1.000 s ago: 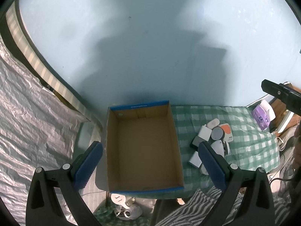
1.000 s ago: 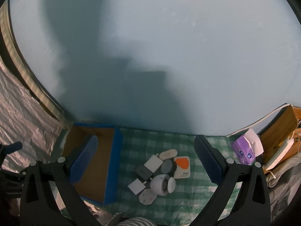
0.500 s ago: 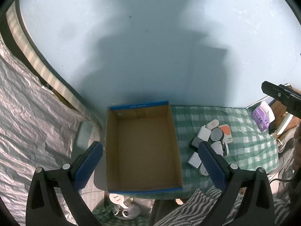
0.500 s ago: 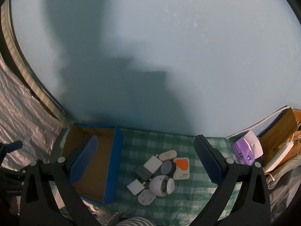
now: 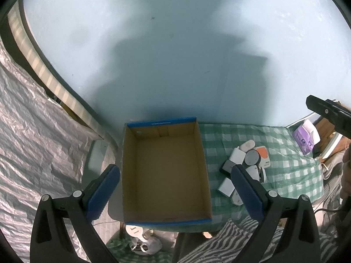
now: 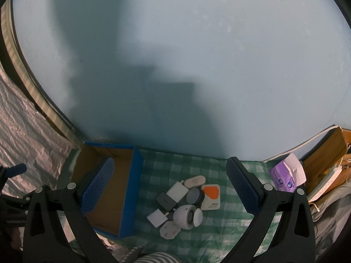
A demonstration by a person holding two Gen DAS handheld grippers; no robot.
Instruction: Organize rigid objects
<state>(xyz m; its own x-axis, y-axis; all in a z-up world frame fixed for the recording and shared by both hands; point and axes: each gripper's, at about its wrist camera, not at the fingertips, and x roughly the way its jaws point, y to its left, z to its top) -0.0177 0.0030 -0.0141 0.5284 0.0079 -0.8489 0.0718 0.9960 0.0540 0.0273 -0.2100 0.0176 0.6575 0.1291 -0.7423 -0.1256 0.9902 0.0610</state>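
Note:
An empty cardboard box (image 5: pixel 163 173) with blue rims sits on a green checked cloth (image 5: pixel 289 166); in the right wrist view the box (image 6: pixel 109 188) is at lower left. To its right lies a pile of small rigid items (image 6: pixel 184 203): white chargers, a grey disc (image 6: pixel 193 195), an orange-and-white block (image 6: pixel 211 194), a white round speaker (image 6: pixel 186 216). The left wrist view shows the same pile (image 5: pixel 245 164), partly behind a finger. My left gripper (image 5: pixel 173 192) hangs open above the box. My right gripper (image 6: pixel 169 190) is open high above the pile, holding nothing.
A purple tissue pack (image 6: pixel 285 176) lies at the cloth's right end beside a wooden crate (image 6: pixel 324 153) and a power strip (image 6: pixel 326 180). A pale blue wall (image 6: pixel 197 65) backs the table. Crinkled silver sheeting (image 5: pixel 33 142) hangs left. Striped fabric (image 5: pixel 230 241) lies in front.
Both grippers have drifted slightly higher and back, so box and pile look a little smaller. Nothing was grasped or moved.

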